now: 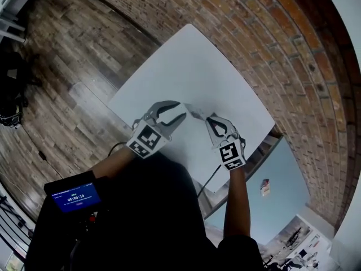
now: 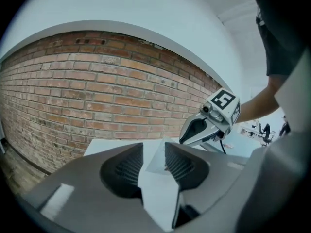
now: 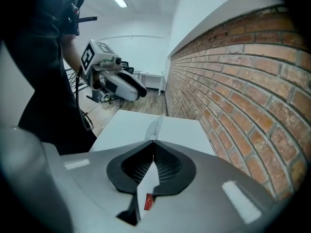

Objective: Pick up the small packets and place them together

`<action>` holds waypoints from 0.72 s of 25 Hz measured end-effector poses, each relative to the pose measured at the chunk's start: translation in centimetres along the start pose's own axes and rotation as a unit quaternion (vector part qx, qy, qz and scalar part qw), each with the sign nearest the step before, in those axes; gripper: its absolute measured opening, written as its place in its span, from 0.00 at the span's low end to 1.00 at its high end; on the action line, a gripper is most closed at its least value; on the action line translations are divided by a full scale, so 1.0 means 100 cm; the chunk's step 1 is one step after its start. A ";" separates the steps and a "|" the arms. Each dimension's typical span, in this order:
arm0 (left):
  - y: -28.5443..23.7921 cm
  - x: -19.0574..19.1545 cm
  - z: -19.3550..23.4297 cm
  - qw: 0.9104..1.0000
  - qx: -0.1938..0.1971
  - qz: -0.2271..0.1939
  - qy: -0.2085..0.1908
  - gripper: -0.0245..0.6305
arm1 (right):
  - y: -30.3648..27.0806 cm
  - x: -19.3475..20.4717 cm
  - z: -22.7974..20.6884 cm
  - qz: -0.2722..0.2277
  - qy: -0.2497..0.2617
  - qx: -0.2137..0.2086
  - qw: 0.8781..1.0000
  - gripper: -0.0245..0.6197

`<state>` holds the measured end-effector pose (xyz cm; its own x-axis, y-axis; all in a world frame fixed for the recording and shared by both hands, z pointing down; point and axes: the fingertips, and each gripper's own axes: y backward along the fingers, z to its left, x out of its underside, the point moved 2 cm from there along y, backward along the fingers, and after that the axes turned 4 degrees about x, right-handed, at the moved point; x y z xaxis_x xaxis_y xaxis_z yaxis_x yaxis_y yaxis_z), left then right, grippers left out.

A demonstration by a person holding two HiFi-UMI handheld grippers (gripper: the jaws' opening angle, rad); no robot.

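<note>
Over the white table (image 1: 192,66) my right gripper (image 1: 210,119) is shut on a small white packet (image 1: 194,112). In the right gripper view the jaws of the right gripper (image 3: 154,143) meet on this packet (image 3: 155,128), whose printed end sticks out ahead. My left gripper (image 1: 181,110) hangs just left of it with its jaws apart. In the left gripper view a white flat piece (image 2: 156,163) shows in the gap of the left gripper (image 2: 153,145), lying along the right-hand jaw with no pad pressing on it. I cannot tell whether it is a packet.
A brick wall (image 1: 271,44) runs along the table's far and right sides. Wooden floor (image 1: 67,55) lies to the left. The table's near edge (image 1: 206,188) is just below the grippers. A device with a blue screen (image 1: 76,198) sits on the person's left forearm.
</note>
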<state>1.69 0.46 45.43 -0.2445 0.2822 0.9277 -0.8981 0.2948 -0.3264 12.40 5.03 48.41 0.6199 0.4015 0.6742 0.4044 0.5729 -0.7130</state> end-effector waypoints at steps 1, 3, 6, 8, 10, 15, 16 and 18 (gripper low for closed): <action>0.000 0.003 0.000 1.000 0.004 0.004 -0.007 0.25 | 0.003 -0.002 0.003 0.002 0.008 0.000 1.000 0.05; -0.002 0.010 0.000 1.000 0.014 0.017 -0.022 0.25 | 0.011 -0.005 0.006 0.007 0.022 0.004 1.000 0.05; -0.004 0.022 -0.001 0.999 0.025 0.036 -0.029 0.25 | 0.019 -0.008 0.012 0.011 0.040 0.014 0.999 0.05; -0.004 0.027 -0.005 0.998 0.032 0.042 -0.029 0.25 | 0.022 -0.009 0.017 0.012 0.052 0.015 0.998 0.05; -0.005 0.028 -0.010 0.998 0.039 0.041 -0.035 0.25 | 0.024 -0.010 0.023 0.011 0.063 0.012 0.998 0.05; -0.007 0.033 -0.017 0.996 0.061 0.042 -0.059 0.25 | 0.026 -0.019 0.034 0.002 0.077 0.009 0.997 0.05; -0.009 0.035 -0.019 0.995 0.068 0.049 -0.063 0.25 | 0.027 -0.020 0.035 0.002 0.079 0.008 0.997 0.05; -0.011 0.038 -0.021 0.992 0.081 0.061 -0.072 0.26 | 0.028 -0.021 0.037 0.002 0.080 0.007 0.997 0.05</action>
<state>2.48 3.16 48.94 -0.3941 0.1701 0.9032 -0.9029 0.1121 -0.4151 9.72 8.43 45.76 0.7211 0.2845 0.6317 0.3939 0.5817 -0.7117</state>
